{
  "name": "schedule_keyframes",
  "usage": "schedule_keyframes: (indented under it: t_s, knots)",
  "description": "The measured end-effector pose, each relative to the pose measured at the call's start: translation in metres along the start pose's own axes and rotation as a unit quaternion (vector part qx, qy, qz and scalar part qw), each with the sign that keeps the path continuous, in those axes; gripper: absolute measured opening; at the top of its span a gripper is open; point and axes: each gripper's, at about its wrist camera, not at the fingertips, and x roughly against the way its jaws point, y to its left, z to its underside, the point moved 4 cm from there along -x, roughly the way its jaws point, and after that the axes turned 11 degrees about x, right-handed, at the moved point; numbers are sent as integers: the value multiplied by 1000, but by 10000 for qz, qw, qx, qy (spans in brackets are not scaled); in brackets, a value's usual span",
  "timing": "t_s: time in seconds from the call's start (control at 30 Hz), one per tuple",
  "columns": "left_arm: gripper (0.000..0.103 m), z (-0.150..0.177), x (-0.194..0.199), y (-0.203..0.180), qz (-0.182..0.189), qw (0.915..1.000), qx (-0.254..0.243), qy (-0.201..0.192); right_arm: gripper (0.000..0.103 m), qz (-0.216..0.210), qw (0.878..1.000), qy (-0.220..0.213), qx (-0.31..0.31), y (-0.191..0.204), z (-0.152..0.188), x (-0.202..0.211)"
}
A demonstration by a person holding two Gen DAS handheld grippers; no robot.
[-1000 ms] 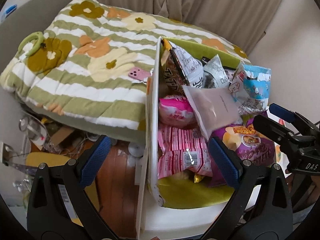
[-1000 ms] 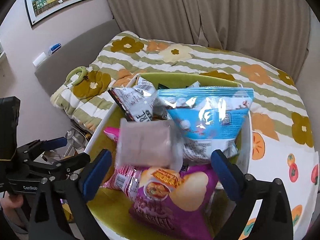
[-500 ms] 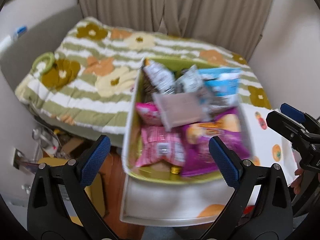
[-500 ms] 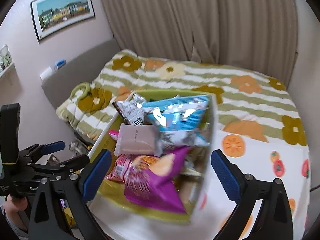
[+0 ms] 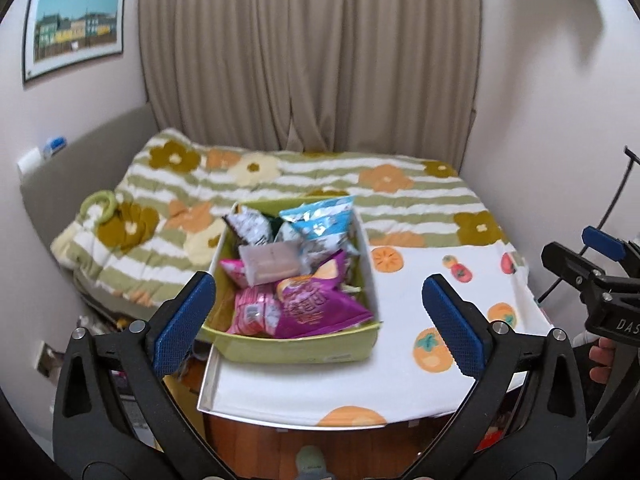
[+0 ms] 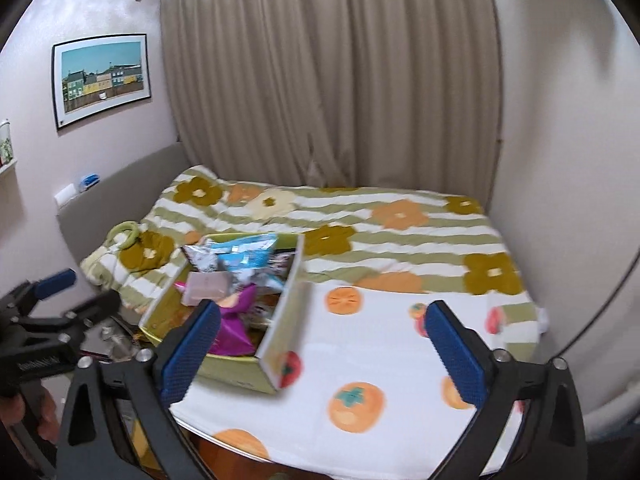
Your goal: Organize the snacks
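While both sets of tongs stand clear of the goods, neither carries anything. Left gripper (image 5: 318,322): jaws wide and opening, blue pads well apart, nothing pressed between them; the near end of the box merely shows through the gap. Right gripper (image 6: 322,346): jaws likewise wide and opening, with only the patterned cloth (image 6: 372,344) seen between the pads, nothing gripped.

Ahead of the left gripper, and ahead and to the left of the right one, sits the green box (image 5: 296,350) of snacks on the persimmon-print cloth. It holds a purple bag (image 5: 320,304) nearest the tongs, a pink packet (image 5: 254,308) just beside it, a pale flat pouch (image 5: 272,264) lying on top, and a light blue bag (image 5: 320,222) and a dark silver packet (image 5: 250,226) at the far end. The packets lie heaped and overlapping, not in rows. Beyond the box is the striped floral quilt (image 5: 320,176), then the curtain (image 5: 312,52).

Judgement: both hands are held off from the box with nothing in them; whether the sorting is finished or paused cannot be told, though the heap suggests work remains.

Next move, if sorting continues: bring one gripper forward and down to a single top-lying packet, likely the pale pouch or purple bag, and close on an edge only, since the wrappers are slippery and overlapping neighbours may lift with it
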Motion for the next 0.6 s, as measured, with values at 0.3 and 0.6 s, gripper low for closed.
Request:
schedule_keyframes:
  t_s: [0.3,0.6]
  knots:
    - [103,22,30,-23,104,9997,-88,-200,102,401,9989,85,-229,-20,34,35]
    - [103,27,38,-35,175,9993,-259,-198,102,533,9979,116,-356,-24,47,51]
